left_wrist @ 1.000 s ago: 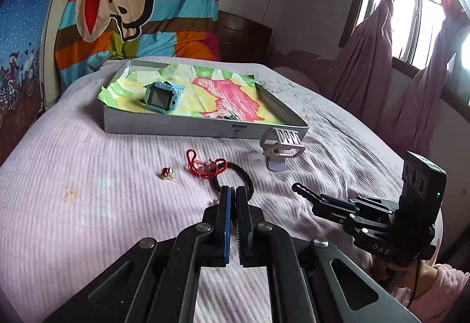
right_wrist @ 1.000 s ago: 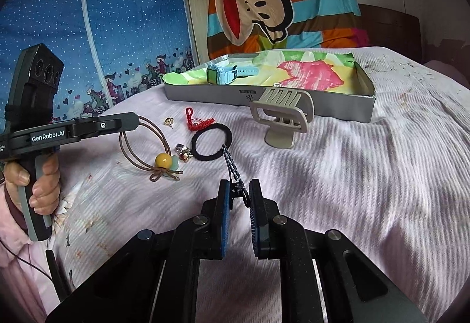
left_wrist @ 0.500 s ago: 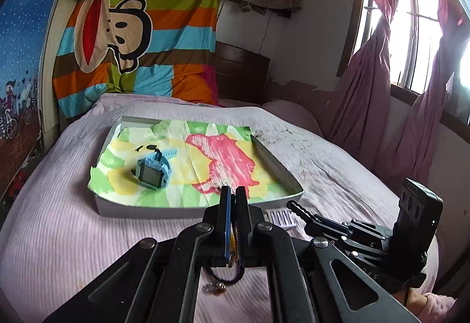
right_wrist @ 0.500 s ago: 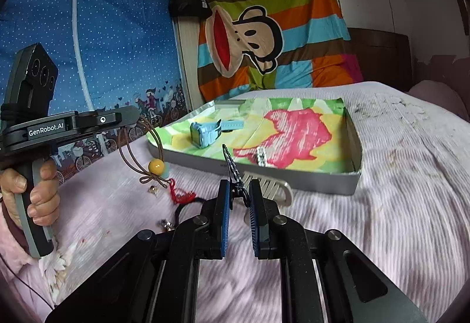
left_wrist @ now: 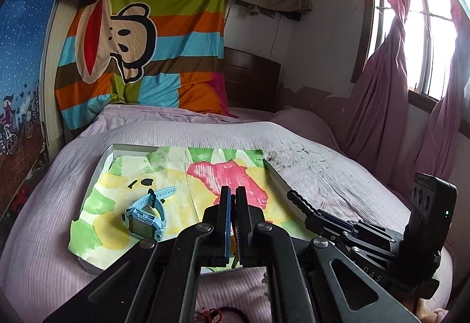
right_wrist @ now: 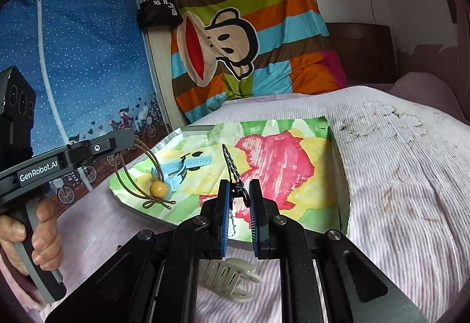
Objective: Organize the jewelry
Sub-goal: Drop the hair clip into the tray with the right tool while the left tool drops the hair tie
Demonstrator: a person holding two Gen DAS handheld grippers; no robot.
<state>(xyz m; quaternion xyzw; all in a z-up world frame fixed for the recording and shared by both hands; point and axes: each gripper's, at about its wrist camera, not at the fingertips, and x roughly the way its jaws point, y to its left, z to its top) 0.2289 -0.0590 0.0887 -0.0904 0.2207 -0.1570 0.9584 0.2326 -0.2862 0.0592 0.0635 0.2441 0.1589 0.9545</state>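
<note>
My left gripper [left_wrist: 233, 199] is shut on a brown cord necklace [right_wrist: 129, 173] whose amber bead [right_wrist: 158, 189] hangs over the near left corner of the tray [right_wrist: 342, 176]. In the right wrist view the left gripper [right_wrist: 129, 136] comes in from the left, held by a hand. My right gripper [right_wrist: 238, 190] is shut on a black braided cord [right_wrist: 230, 164] that sticks up over the tray's pink patch. A blue watch [left_wrist: 147, 214] lies on the tray's colourful paper. From the left wrist view the right gripper [left_wrist: 290, 194] is at the tray's right rim.
A beige hair claw [right_wrist: 227, 279] lies on the pink bedspread just under my right gripper. A red cord [left_wrist: 210, 314] and a black hair tie [left_wrist: 235, 309] lie on the bed below my left gripper. A striped cartoon blanket hangs behind; curtains are at the right.
Both grippers have risen from the bedspread and moved forward over the tray, each carrying its cord. The loose items on the bed have dropped below and behind them.
</note>
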